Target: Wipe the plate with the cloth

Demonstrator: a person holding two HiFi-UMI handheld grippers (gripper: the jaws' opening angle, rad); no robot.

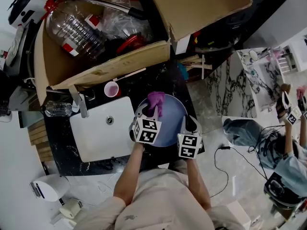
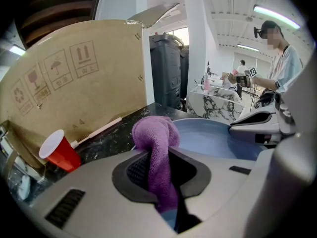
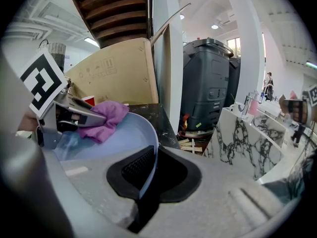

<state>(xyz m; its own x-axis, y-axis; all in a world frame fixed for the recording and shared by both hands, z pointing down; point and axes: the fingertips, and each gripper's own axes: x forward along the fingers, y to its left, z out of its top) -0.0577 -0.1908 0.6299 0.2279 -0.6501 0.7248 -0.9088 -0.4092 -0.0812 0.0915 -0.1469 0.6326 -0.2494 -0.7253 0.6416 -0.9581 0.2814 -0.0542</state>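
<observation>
Plate (image 1: 169, 123): you lose its rim, 5 to 8 o'clock, under left gripper (image 1: 153, 113) and right gripper (image 1: 191, 126). Cloth (image 2: 156, 143): lower end hidden from you between the left gripper's jaws. Cardboard box (image 1: 201, 4): cut off at 12 o'clock, head view.

The head view looks steeply down from above the person onto the table (image 1: 57, 143), taking in the whole plate (image 1: 171, 121) and the cardboard box (image 1: 115, 67) behind it. The left gripper view sits low on the left hand-held gripper (image 2: 158, 172), very near the cloth (image 2: 156, 138), and faces the box. The right gripper view rides the right hand-held gripper (image 3: 146, 175) at the plate's rim and looks across it. All three views share the plate, cloth and box.
</observation>
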